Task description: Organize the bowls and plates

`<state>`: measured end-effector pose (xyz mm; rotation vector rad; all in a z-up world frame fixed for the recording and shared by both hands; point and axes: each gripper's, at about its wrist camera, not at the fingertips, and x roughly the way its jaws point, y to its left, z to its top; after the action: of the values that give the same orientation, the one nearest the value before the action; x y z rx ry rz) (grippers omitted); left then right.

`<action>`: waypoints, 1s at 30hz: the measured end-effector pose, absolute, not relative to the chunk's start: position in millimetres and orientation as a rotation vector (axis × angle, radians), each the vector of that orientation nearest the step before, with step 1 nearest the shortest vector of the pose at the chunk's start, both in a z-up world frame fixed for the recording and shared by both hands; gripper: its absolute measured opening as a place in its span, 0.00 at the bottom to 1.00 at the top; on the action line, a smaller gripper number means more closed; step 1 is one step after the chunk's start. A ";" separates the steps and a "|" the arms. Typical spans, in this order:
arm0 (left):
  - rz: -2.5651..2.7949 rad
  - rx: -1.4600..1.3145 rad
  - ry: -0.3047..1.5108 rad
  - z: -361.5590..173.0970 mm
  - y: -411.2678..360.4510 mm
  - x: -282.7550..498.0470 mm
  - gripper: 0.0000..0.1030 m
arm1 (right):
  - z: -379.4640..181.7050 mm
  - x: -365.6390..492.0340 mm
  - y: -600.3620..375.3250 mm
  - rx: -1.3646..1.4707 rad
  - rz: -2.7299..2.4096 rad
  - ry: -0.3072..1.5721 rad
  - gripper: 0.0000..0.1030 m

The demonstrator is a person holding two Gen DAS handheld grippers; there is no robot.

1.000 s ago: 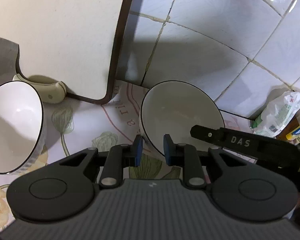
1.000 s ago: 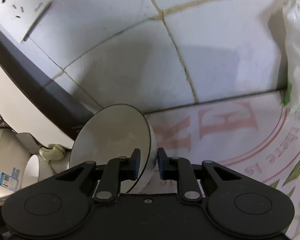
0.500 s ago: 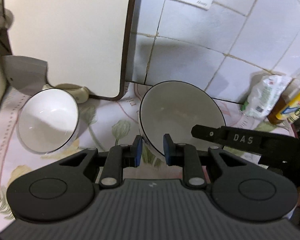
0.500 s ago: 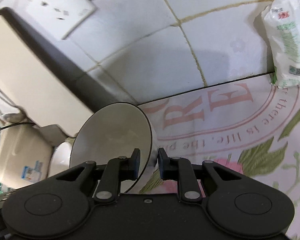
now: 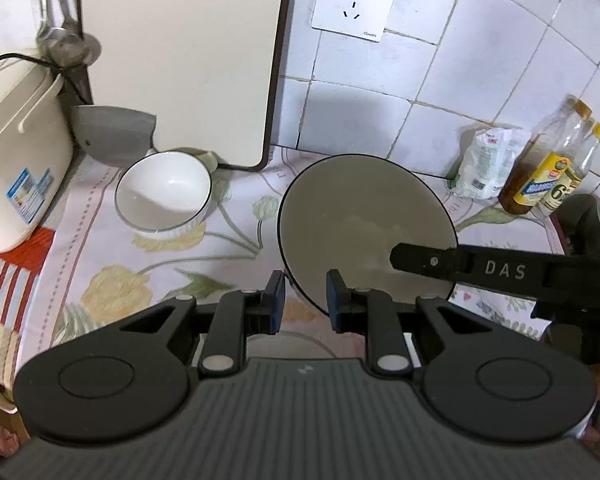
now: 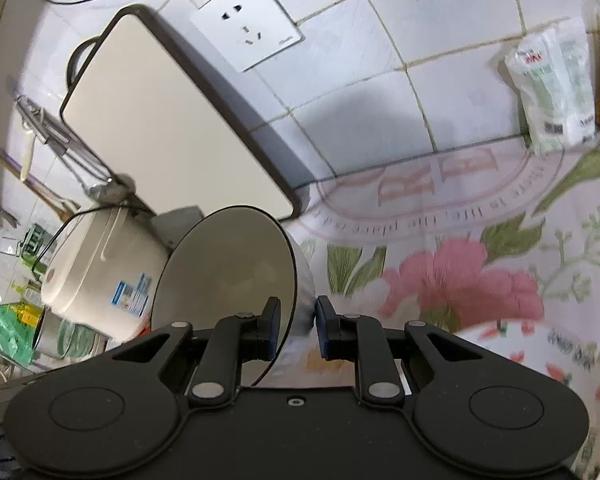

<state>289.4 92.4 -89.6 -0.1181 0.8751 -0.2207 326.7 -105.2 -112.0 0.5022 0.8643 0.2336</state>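
A white bowl with a thin black rim (image 5: pixel 360 220) hangs tilted above the flowered tablecloth, held from both sides. My left gripper (image 5: pixel 305 300) is shut on its near rim. The right gripper's black finger (image 5: pixel 460 266) reaches over the opposite rim. In the right wrist view my right gripper (image 6: pixel 298 328) is shut on that same bowl (image 6: pixel 228 272), the rim pinched between its pads. A second, ribbed white bowl (image 5: pixel 164 192) stands upright on the cloth to the left, close to the cutting board.
A cream cutting board (image 5: pixel 180 60) leans on the tiled wall, with a cleaver (image 5: pixel 112 136) and a rice cooker (image 5: pixel 16 148) to its left. A white bag (image 5: pixel 488 160) and bottles (image 5: pixel 548 168) stand at the right. A flower-patterned dish (image 6: pixel 540 344) lies at lower right.
Both grippers have risen and drawn back from the wall with the bowl still between them. The second bowl, rice cooker, socket and bottles have come into view.
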 end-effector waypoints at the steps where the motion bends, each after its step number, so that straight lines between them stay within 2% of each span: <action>1: -0.222 -0.120 0.879 -88.4 93.3 285.3 0.20 | -112.2 322.0 -103.7 0.501 0.233 0.866 0.22; 9: -0.231 -0.123 0.897 -91.0 94.1 254.7 0.20 | -114.9 284.3 -98.1 0.489 0.233 0.875 0.22; 30: -0.199 -0.116 0.944 -148.5 119.2 223.6 0.20 | -159.0 253.1 -57.6 0.329 0.245 0.936 0.23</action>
<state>223.6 119.2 -148.5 -0.1157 0.9440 -0.1986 253.1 -57.6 -159.0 0.3291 0.9364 0.2452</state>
